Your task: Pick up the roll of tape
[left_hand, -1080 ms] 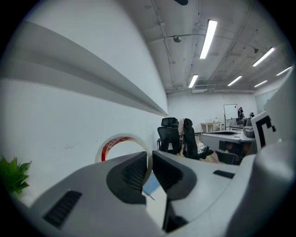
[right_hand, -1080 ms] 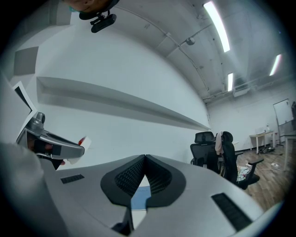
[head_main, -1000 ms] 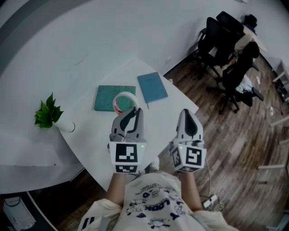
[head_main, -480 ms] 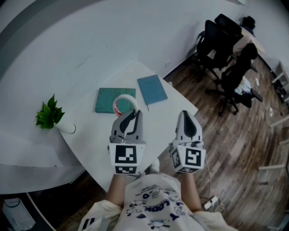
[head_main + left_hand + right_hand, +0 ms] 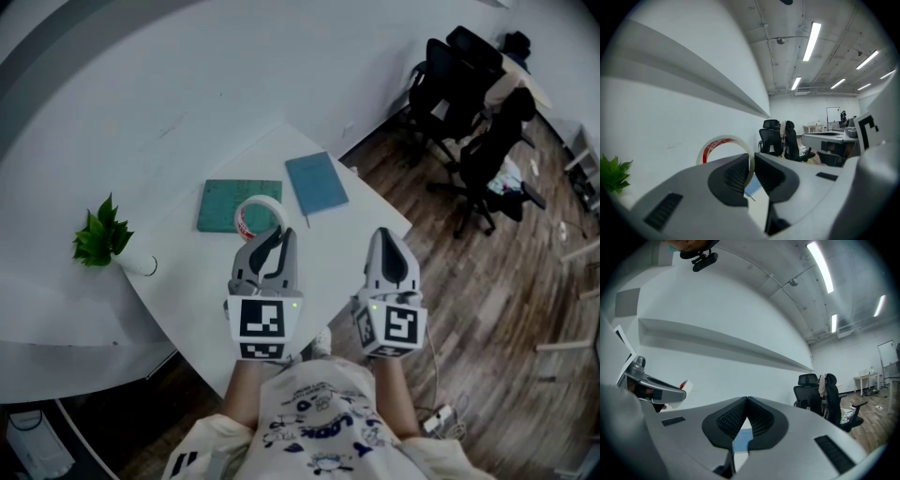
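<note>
The roll of tape (image 5: pixel 253 208) is a white ring with red print inside. It stands on edge over the near corner of a green notebook (image 5: pixel 221 202) on the white table (image 5: pixel 342 253). My left gripper (image 5: pixel 279 231) is shut on the roll's near wall. In the left gripper view the thin rim of the roll of tape (image 5: pixel 723 143) passes between the two ribbed pads (image 5: pixel 736 172) of the left gripper (image 5: pixel 752 164). My right gripper (image 5: pixel 387 234) hovers at the table's near right, shut and holding nothing. In the right gripper view the right gripper (image 5: pixel 746 401) has its tips touching.
A blue notebook (image 5: pixel 317 182) lies behind the roll, to the right of the green one. A small potted plant (image 5: pixel 98 236) stands at the table's left edge. Black office chairs (image 5: pixel 459 84) stand on the wooden floor at the far right.
</note>
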Demonstrator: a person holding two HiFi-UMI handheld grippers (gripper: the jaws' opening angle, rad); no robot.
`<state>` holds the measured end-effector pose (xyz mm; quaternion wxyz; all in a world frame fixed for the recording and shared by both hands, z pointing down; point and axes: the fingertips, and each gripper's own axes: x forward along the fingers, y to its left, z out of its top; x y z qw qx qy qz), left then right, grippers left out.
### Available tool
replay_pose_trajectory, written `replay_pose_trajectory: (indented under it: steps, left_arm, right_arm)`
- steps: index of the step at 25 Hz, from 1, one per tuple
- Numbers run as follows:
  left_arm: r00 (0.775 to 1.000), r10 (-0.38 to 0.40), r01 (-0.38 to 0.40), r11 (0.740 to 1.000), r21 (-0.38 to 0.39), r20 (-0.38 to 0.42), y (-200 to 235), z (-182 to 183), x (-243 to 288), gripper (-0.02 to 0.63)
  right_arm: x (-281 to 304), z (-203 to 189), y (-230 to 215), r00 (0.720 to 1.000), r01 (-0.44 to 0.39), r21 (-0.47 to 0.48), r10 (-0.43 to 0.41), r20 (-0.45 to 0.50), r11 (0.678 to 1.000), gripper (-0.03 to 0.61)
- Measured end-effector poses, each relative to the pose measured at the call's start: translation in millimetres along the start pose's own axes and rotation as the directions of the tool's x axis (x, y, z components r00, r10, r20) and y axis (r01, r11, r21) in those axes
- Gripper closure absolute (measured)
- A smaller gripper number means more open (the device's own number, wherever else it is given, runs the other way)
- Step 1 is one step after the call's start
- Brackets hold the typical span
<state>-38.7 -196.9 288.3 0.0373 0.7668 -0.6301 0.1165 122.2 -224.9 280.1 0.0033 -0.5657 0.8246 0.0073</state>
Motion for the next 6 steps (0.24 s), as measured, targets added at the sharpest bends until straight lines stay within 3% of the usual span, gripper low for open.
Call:
replay_pose_trajectory:
  steps: [6]
  left_arm:
    - [1.0,-0.004,0.004,1.0,-0.001,-0.005,0.8,-2.9,2.3,0.575]
  right_arm:
    - [1.9,-3.2,-1.8,1.0,0.015,0.018,-0.014,-0.006,1.0,0.578]
